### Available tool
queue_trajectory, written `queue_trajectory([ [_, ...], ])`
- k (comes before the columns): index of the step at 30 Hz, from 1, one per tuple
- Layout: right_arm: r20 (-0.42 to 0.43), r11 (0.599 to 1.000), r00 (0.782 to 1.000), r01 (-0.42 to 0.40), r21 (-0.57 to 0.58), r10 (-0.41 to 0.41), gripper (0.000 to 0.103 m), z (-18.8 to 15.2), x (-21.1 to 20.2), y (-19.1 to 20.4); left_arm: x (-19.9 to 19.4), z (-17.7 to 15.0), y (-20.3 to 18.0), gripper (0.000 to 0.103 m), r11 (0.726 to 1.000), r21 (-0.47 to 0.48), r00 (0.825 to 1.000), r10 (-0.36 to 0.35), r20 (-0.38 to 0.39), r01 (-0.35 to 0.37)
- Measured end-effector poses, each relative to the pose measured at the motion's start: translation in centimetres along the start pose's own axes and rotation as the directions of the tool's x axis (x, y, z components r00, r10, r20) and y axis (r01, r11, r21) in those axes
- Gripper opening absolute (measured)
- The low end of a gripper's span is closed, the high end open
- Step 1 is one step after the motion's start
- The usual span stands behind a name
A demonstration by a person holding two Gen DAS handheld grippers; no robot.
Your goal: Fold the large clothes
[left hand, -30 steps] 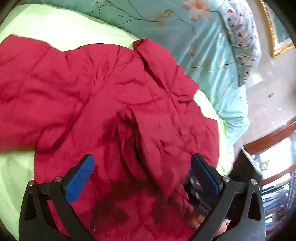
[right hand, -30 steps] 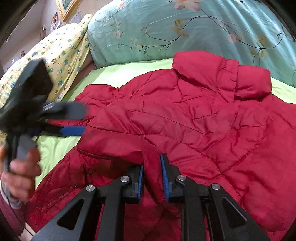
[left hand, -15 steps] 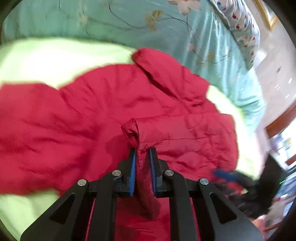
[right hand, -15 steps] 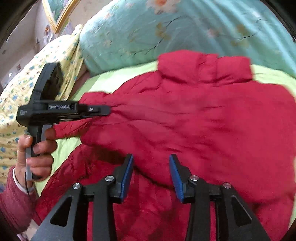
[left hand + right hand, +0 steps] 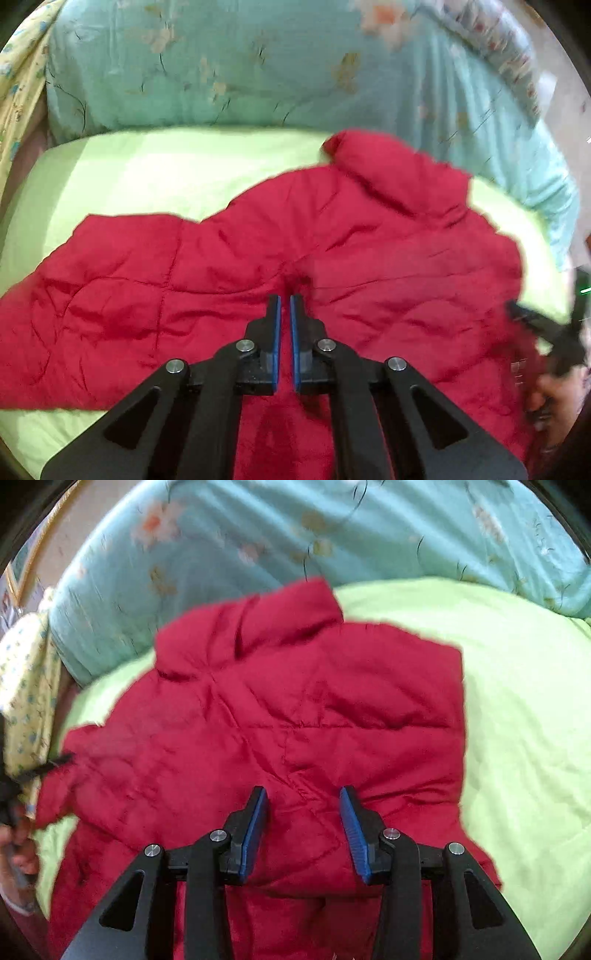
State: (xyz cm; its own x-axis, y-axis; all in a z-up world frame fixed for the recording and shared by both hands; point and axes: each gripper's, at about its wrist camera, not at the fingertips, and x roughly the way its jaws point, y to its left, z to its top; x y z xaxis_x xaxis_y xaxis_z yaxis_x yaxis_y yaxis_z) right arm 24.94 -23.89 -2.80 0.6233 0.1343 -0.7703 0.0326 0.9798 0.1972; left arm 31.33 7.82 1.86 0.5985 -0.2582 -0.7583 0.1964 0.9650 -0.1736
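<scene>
A red quilted jacket (image 5: 369, 258) lies spread on the light green bed sheet (image 5: 166, 173), collar toward the teal quilt. My left gripper (image 5: 284, 301) is shut, its blue pads pinching a fold of the jacket's sleeve that stretches out to the left. In the right wrist view the jacket (image 5: 295, 709) lies with one side folded over its body. My right gripper (image 5: 303, 797) is open and empty just above the jacket's lower middle. The left gripper shows blurred at that view's left edge (image 5: 44, 768), at the sleeve end.
A teal floral quilt (image 5: 258, 66) is bunched along the far side of the bed. A yellow patterned pillow (image 5: 26, 686) lies at the left. Bare green sheet (image 5: 524, 720) extends to the right of the jacket.
My left gripper closed on a jacket fold and pulled the sleeve out to the left. My right gripper let go of its fold, opened wider and drew back over the jacket.
</scene>
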Motion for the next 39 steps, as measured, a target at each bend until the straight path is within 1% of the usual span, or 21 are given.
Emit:
queue_trajectory([
  [3, -0.003, 1.0, 1.0, 0.003, -0.006, -0.003, 0.044, -0.3, 1.0, 0.4, -1.5, -0.1, -1.8, 0.003, 0.996, 0.023, 0.996, -0.09, 0.013, 0.09],
  [4, -0.002, 1.0, 1.0, 0.005, -0.005, -0.005, 0.044, -0.3, 1.0, 0.5, -1.6, -0.3, -2.6, 0.003, 0.991, 0.038, 0.992, -0.125, 0.002, 0.125],
  [6, -0.002, 1.0, 1.0, 0.002, -0.001, -0.002, 0.044, -0.1, 1.2, 0.5, -0.9, -0.7, -4.3, 0.003, 0.984, 0.062, 0.986, -0.165, -0.028, 0.166],
  [8, -0.003, 1.0, 1.0, -0.001, -0.004, 0.001, 0.044, -0.1, 1.2, 0.5, 0.4, -1.1, -5.6, 0.003, 0.983, 0.08, 0.986, -0.159, -0.046, 0.163],
  [9, -0.004, 1.0, 1.0, -0.007, -0.004, 0.007, 0.044, 0.0, 1.2, 0.3, 1.7, -1.4, -6.1, 0.003, 0.986, 0.088, 0.989, -0.136, -0.065, 0.141],
  [11, -0.01, 1.0, 1.0, -0.015, 0.0, 0.015, 0.044, 0.3, 0.8, 0.1, 3.5, -1.9, -6.5, 0.003, 0.989, 0.078, 0.988, -0.119, -0.103, 0.127],
  [13, 0.022, 1.0, 1.0, -0.019, -0.003, 0.02, 0.044, 0.3, -0.8, 0.2, 5.7, -2.8, -6.0, 0.003, 0.994, 0.07, 0.987, -0.067, -0.146, 0.078],
  [14, 0.041, 1.0, 0.999, -0.019, -0.011, 0.019, 0.044, 0.3, -1.3, 0.2, 6.5, -3.2, -5.5, 0.003, 0.996, 0.054, 0.985, -0.067, -0.16, 0.077],
  [16, 0.067, 0.999, 0.998, -0.009, -0.042, 0.012, 0.044, 0.4, -2.3, 0.8, 7.1, -3.5, -4.9, 0.003, 0.995, 0.02, 0.982, -0.096, -0.163, 0.101],
  [18, 0.058, 0.997, 0.998, 0.012, -0.073, -0.008, 0.043, 0.4, -2.0, 1.2, 7.3, -3.7, -4.4, 0.003, 0.993, 0.003, 0.981, -0.116, -0.158, 0.118],
  [19, 0.04, 0.996, 0.999, 0.032, -0.086, -0.029, 0.042, 0.3, -1.4, 1.2, 7.2, -3.8, -4.4, 0.003, 0.993, 0.006, 0.981, -0.117, -0.154, 0.119],
  [20, 0.002, 0.995, 0.999, 0.034, -0.098, -0.034, 0.041, 0.3, -0.6, 1.1, 7.1, -3.9, -4.5, 0.003, 0.993, 0.015, 0.982, -0.112, -0.149, 0.116],
  [21, -0.035, 0.993, 0.997, 0.059, -0.104, -0.063, 0.041, 0.0, 0.6, 0.9, 7.1, -4.1, -4.6, 0.003, 0.993, 0.025, 0.984, -0.108, -0.144, 0.112],
  [22, -0.055, 0.993, 0.996, 0.057, -0.107, -0.063, 0.041, -0.2, 1.5, 0.5, 7.1, -4.3, -4.6, 0.003, 0.993, 0.033, 0.985, -0.105, -0.138, 0.11],
  [25, -0.049, 0.99, 0.997, 0.06, -0.124, -0.067, 0.042, -0.4, 2.4, 0.3, 7.7, -4.7, -4.5, 0.003, 0.993, 0.035, 0.986, -0.108, -0.13, 0.113],
  [27, -0.054, 0.989, 0.996, 0.068, -0.13, -0.075, 0.043, -0.2, 2.5, 0.4, 7.7, -4.8, -4.1, 0.003, 0.992, 0.018, 0.984, -0.124, -0.128, 0.128],
  [31, -0.054, 0.995, 0.998, 0.034, -0.099, -0.039, 0.045, 0.1, 2.3, -0.2, 7.6, -4.5, -3.7, 0.003, 0.989, -0.006, 0.981, -0.147, -0.127, 0.148],
  [34, -0.057, 0.997, 0.998, 0.029, -0.078, -0.033, 0.046, 0.5, 1.3, -0.2, 7.4, -4.4, -3.6, 0.003, 0.986, -0.039, 0.977, -0.168, -0.129, 0.164],
  [36, -0.048, 0.998, 0.999, 0.011, -0.06, -0.014, 0.053, 0.4, 0.2, -0.1, 6.9, -4.4, -2.9, 0.003, 0.979, -0.083, 0.972, -0.197, -0.125, 0.188],
  [38, -0.035, 0.999, 0.999, -0.027, -0.044, 0.025, 0.066, 0.3, -1.1, 0.0, 6.3, -4.5, -2.5, 0.003, 0.974, -0.109, 0.97, -0.212, -0.119, 0.2],
  [39, -0.026, 0.998, 0.999, -0.04, -0.042, 0.039, 0.066, 0.1, -2.0, 0.1, 5.9, -4.6, -2.2, 0.003, 0.972, -0.124, 0.97, -0.215, -0.116, 0.201],
])
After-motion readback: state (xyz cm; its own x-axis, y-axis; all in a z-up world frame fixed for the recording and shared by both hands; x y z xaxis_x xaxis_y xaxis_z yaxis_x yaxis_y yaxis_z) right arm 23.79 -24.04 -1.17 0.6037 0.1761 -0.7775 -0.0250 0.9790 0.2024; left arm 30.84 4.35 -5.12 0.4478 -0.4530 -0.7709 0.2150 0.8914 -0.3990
